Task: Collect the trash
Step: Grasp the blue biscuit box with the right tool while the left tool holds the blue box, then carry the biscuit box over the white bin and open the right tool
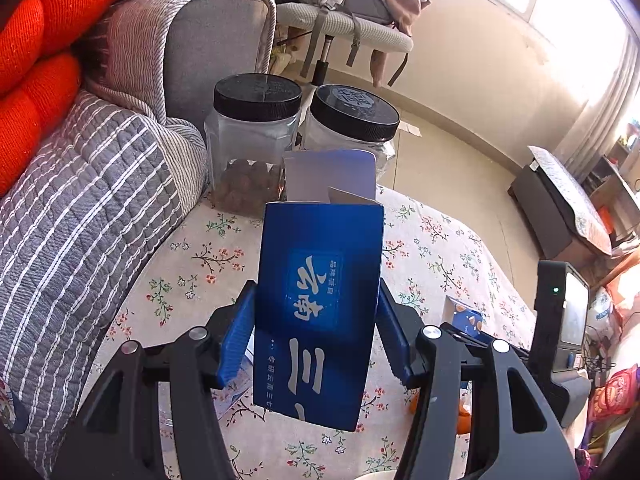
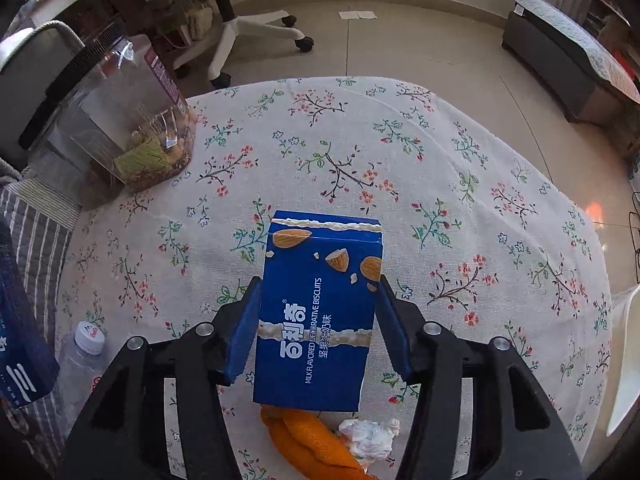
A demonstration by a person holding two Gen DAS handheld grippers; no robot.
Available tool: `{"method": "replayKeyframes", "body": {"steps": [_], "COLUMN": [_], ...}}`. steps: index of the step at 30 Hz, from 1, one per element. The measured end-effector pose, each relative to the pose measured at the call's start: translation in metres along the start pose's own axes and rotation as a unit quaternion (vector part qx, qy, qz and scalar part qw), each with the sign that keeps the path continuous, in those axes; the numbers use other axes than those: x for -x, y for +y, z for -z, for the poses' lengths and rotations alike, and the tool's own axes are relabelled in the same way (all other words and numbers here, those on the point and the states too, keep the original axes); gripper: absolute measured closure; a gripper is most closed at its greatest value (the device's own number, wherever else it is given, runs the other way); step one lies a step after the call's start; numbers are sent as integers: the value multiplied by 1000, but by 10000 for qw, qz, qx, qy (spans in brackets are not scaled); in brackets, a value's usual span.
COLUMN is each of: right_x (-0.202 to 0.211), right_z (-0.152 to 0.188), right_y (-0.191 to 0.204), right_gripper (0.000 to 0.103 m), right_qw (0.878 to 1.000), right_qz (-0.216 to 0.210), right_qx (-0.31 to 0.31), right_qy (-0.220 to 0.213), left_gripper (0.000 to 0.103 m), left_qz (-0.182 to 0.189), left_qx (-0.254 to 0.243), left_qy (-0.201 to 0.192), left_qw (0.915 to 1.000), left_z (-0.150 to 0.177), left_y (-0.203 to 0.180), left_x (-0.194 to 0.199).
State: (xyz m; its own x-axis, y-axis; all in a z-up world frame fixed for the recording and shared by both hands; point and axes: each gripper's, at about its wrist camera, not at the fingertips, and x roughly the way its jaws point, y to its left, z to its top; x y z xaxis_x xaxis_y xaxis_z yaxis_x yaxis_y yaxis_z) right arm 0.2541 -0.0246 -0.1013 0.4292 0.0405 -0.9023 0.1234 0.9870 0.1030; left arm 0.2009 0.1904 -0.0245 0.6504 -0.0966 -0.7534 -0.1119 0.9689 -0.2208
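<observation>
My left gripper (image 1: pixel 316 320) is shut on a tall dark blue carton (image 1: pixel 320 304) with white Chinese characters and an open top flap, held above the floral tablecloth (image 1: pixel 192 264). My right gripper (image 2: pixel 318 308) is shut on a blue almond biscuit box (image 2: pixel 320 312), held over the table. Below it lie orange peel (image 2: pixel 308 440) and a crumpled white tissue (image 2: pixel 368 438). A clear plastic bottle (image 2: pixel 80 356) with a white cap lies at the table's left edge. The left carton also shows in the right wrist view (image 2: pixel 20 352).
Two clear jars with black lids (image 1: pixel 256 140) (image 1: pixel 352 120) stand at the table's far side next to a striped sofa (image 1: pixel 80 208). One jar shows in the right wrist view (image 2: pixel 116 120). An office chair (image 2: pixel 224 20) and a low dark bench (image 2: pixel 568 60) stand on the floor beyond.
</observation>
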Motion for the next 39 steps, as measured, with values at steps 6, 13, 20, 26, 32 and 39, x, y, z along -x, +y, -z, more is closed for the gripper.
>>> {"method": "replayKeyframes", "body": {"steps": [6, 13, 20, 26, 32, 39], "right_x": [52, 95, 125, 142, 159, 180], "right_z": [-10, -6, 17, 35, 44, 60], "right_y": [0, -6, -28, -54, -81, -124], "right_gripper": [51, 51, 50, 50, 50, 50], "right_qw": [9966, 9839, 9716, 9634, 9561, 9489], "right_qz": [-219, -52, 211, 406, 600, 875], "right_qx": [125, 300, 296, 245, 224, 162], "right_qy": [-789, -1759, -2338, -2640, -2858, -3028], "left_gripper": [47, 47, 46, 46, 46, 46], "left_qz": [-185, -463, -490, -379, -209, -4], "left_qx": [22, -54, -76, -296, -385, -553], "left_qy": [-284, -874, -1305, -1614, -1648, -1550], "left_qw": [9994, 9951, 9902, 9857, 9853, 9864], "left_z": [0, 6, 18, 39, 60, 80], "left_y": [-1, -8, -30, -69, -104, -148], "left_x": [4, 14, 36, 55, 64, 70]}}
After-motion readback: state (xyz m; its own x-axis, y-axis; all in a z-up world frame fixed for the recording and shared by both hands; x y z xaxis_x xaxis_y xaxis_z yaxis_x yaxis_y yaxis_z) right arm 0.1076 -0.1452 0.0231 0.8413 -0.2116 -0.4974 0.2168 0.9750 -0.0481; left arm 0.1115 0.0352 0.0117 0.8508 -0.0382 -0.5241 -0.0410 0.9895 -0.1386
